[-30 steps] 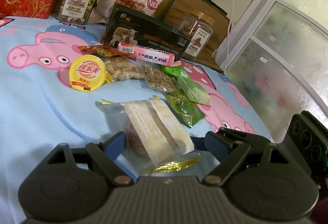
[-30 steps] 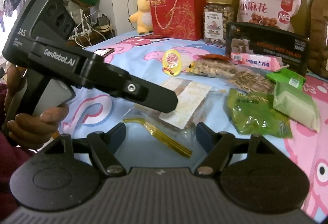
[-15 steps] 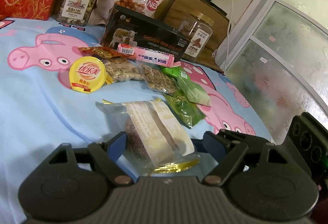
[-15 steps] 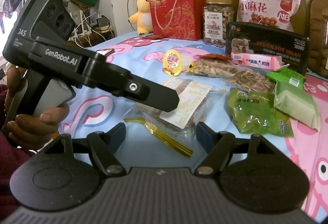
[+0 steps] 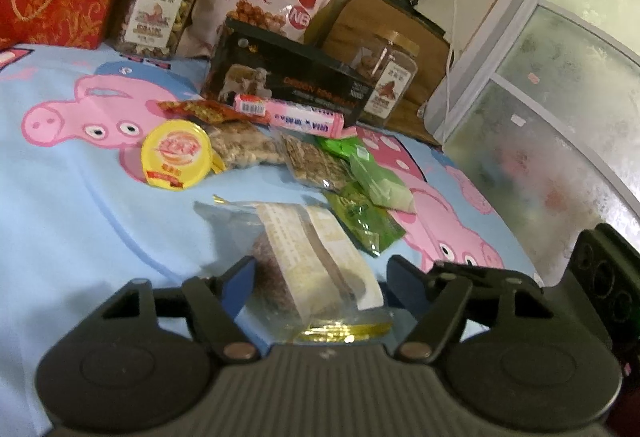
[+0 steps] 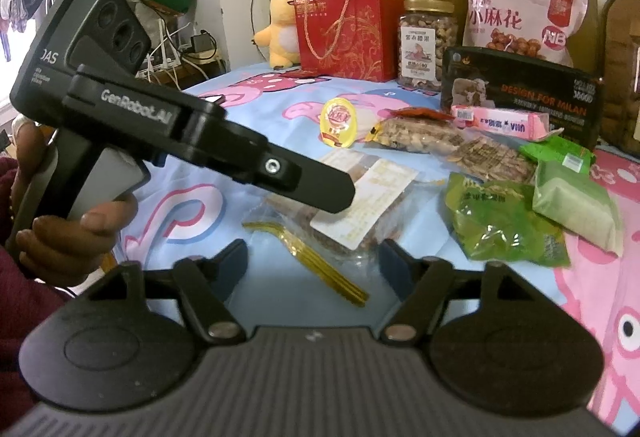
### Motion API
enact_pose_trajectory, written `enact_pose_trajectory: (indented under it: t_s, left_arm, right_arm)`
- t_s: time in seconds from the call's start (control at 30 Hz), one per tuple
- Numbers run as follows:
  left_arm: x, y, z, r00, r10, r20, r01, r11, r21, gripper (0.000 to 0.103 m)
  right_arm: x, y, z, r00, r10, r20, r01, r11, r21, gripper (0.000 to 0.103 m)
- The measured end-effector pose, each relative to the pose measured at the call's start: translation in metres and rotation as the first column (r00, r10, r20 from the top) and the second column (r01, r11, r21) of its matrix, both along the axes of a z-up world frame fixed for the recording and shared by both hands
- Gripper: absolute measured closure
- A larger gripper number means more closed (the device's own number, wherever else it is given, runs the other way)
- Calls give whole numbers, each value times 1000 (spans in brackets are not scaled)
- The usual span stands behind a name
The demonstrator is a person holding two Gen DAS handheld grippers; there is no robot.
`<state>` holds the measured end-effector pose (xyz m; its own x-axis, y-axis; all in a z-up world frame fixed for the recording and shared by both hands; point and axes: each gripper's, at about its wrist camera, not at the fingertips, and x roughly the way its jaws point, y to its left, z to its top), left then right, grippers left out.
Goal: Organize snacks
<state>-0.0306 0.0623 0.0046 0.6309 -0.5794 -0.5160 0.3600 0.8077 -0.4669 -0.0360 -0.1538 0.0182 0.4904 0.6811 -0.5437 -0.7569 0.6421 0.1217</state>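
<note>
Snacks are spread on a bed sheet (image 5: 72, 205) with pink pigs on it. The clear bag (image 5: 304, 253) with the brown cake inside lies closest, and it is framed between the fingers of the left gripper (image 5: 320, 281). That gripper is spread wide and nothing is held in it. Compared with a second ago, it has been brought a little closer to the bag, so the bag now sits deeper between the fingers. The bag itself has not been moved.

The right gripper (image 6: 312, 265) is also spread wide and empty, and it is held just short of the bag's gold tie (image 6: 312, 257). It has hardly been moved.

Further back, a yellow cup (image 5: 178, 153), nut packs (image 5: 244, 147), green packs (image 5: 372, 193) and a pink box (image 5: 288, 115) are laid in a loose row. A black box (image 5: 288, 77), jars (image 5: 160, 5) and a big pink bag (image 5: 260, 1) are stood behind them.

It looks as if the clear bag is about to be picked first. No sorting seems to be done yet. The thin plastic may slip or crinkle when it is squeezed.
</note>
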Motion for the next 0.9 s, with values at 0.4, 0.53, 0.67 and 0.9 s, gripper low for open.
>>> enact_pose_trajectory:
  t_s: [0.4, 0.53, 0.67, 0.9]
  left_arm:
    - [3, 3, -1, 1000, -3, -19, 3, 1000, -1, 17]
    - [4, 10, -1, 1000, 8, -23, -8, 1000, -23, 11]
    - [8, 12, -3, 999, -1, -42, -1, 999, -45, 11]
    - [10, 1, -8, 998, -34, -47, 33, 999, -26, 13]
  right_arm:
    - [0, -4, 2, 999, -18, 31, 18, 1000, -17, 55]
    - [-1, -8, -1, 999, -26, 35, 27, 999, -44, 40]
    - [0, -9, -2, 999, -26, 35, 27, 999, -44, 37]
    - [1, -1, -3, 999, 0, 52, 3, 998, -59, 33]
